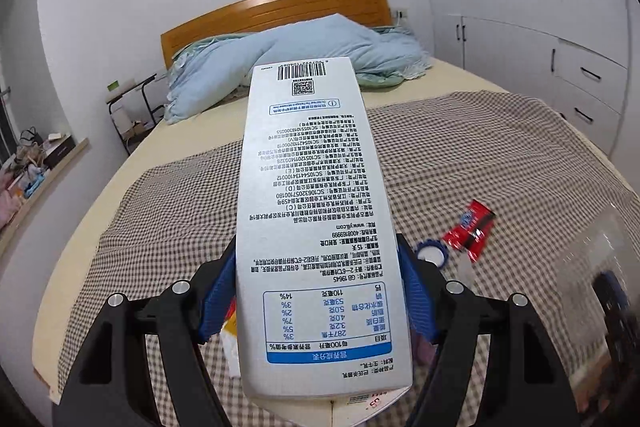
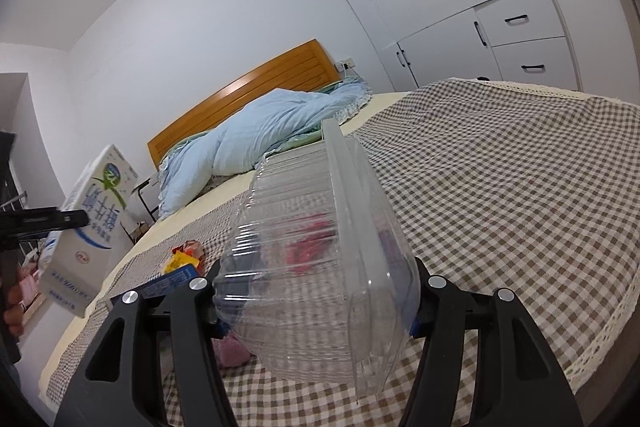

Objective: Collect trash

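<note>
Meanwhile, a milk carton (image 1: pixel 316 227) is clamped between the left claw (image 1: pixel 320 291) pads above the bed (image 1: pixel 520 155); a clear plastic container (image 2: pixel 316 259), seemingly empty, is gripped by the right claw (image 2: pixel 316 307).

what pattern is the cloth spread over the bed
A brown and white check cloth, edged with cream lace; the right wrist view shows it best.

Checked cloth (image 2: pixel 500 187) open at right, wrappers (image 2: pixel 186 255) crowding left, quilt (image 2: pixel 256 147) beyond
</note>
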Tool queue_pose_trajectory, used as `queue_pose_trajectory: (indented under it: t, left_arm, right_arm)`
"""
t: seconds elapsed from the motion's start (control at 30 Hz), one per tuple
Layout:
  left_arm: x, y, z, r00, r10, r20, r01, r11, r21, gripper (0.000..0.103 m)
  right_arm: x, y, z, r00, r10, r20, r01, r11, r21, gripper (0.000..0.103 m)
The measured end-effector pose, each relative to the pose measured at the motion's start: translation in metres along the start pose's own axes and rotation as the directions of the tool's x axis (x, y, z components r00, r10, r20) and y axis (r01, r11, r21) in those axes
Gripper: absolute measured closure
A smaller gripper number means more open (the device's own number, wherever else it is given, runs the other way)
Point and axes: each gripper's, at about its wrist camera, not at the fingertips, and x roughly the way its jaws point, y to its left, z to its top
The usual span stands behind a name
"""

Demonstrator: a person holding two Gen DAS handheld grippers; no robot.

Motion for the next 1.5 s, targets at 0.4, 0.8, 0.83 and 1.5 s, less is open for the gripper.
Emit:
queue_pose_trajectory:
  t: [0.4, 0.8, 0.83, 1.5]
  left_arm:
    - [-0.073, 0.008, -0.049, 0.994, -0.062, 0.095, 0.061, 0.998, 0.012, 0.033]
    - [-0.130, 0.003, -0.096, 0.981, -0.137, 0.139, 0.131, 0.990, 0.047, 0.033]
    - [-0.133, 0.003, -0.099, 0.980, -0.143, 0.139, 0.138, 0.989, 0.048, 0.033]
    - [-0.180, 0.006, -0.170, 0.956, -0.264, 0.126, 0.257, 0.964, 0.070, 0.033]
  right_arm:
    - [-0.038, 0.035, 0.000, 0.999, 0.044, 0.019, -0.042, 0.996, -0.078, 0.045]
    - [-0.082, 0.053, -0.007, 0.999, 0.053, 0.009, -0.051, 0.981, -0.189, 0.045]
    - [-0.087, 0.054, -0.008, 0.999, 0.054, 0.010, -0.050, 0.979, -0.200, 0.045]
    - [-0.142, 0.040, -0.059, 0.999, 0.010, -0.039, -0.021, 0.952, -0.306, 0.045]
